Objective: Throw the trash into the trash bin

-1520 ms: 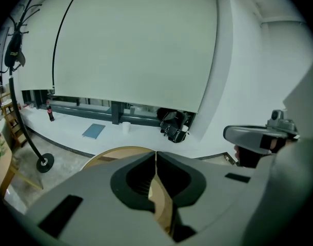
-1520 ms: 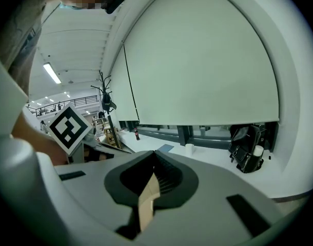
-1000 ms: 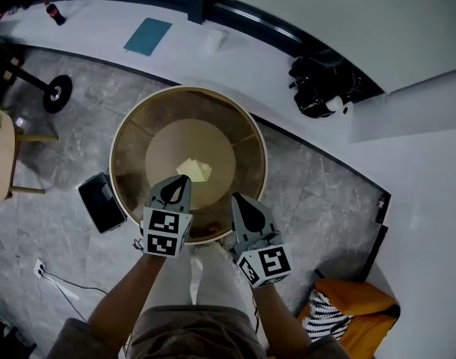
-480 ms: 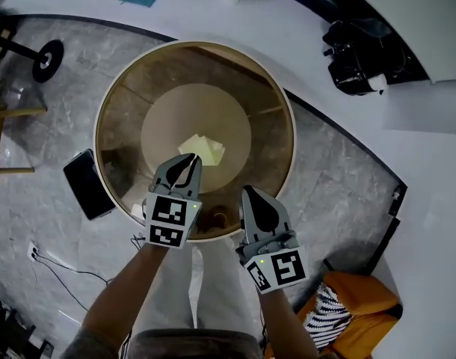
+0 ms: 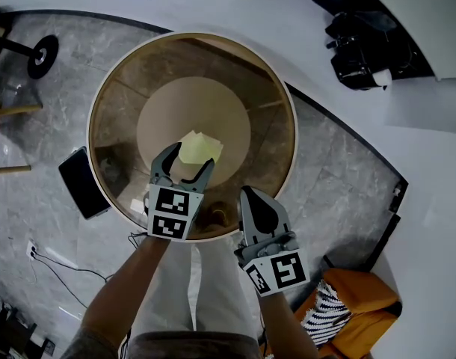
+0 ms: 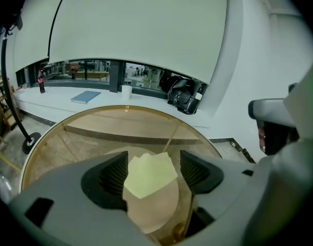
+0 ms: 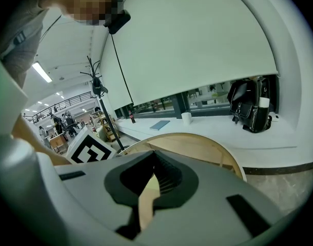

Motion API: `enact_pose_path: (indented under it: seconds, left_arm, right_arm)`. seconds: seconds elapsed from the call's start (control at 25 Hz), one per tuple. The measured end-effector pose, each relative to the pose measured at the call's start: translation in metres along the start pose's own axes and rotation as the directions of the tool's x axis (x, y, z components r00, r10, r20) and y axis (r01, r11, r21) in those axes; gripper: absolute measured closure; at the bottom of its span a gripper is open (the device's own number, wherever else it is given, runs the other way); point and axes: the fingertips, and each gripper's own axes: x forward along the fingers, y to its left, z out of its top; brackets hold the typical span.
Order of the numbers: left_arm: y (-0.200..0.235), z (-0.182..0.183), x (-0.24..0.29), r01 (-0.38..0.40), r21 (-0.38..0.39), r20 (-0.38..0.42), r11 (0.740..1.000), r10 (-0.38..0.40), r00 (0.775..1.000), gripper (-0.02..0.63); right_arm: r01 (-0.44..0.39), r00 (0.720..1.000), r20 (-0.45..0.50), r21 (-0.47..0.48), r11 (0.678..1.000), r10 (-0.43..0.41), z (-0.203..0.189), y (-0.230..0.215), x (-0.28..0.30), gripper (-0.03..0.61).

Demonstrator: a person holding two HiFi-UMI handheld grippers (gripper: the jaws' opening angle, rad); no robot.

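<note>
The left gripper hung over the round wooden trash bin, its jaws opening and pinching nothing; the pale yellow paper showed between them, down inside the bin. The right gripper hovered at the near rim, jaws pressed together

backpack: black, on ledge | book: blue, ledge | tablet: dark, floor
</note>
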Motion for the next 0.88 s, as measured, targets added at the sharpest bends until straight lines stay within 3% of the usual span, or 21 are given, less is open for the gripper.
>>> enact_pose_path:
  seconds: [0.44, 0.88]
  left_arm:
    - [0.013, -0.037, 0.040, -0.029, -0.005, -0.073, 1.000, 0.028, 0.997, 0.279]
    - [0.017, -0.042, 0.045, -0.077, -0.026, -0.066, 0.997, 0.075, 0.995, 0.282]
  right_arm:
    - [-0.003, 0.999, -0.033, 0.013, 1.000, 0.003, -0.021, -0.010, 0.009, 0.563]
    - [-0.012, 0.998, -0.058, 0.020, 1.000, 0.013, -0.031, -0.012, 0.009, 0.563]
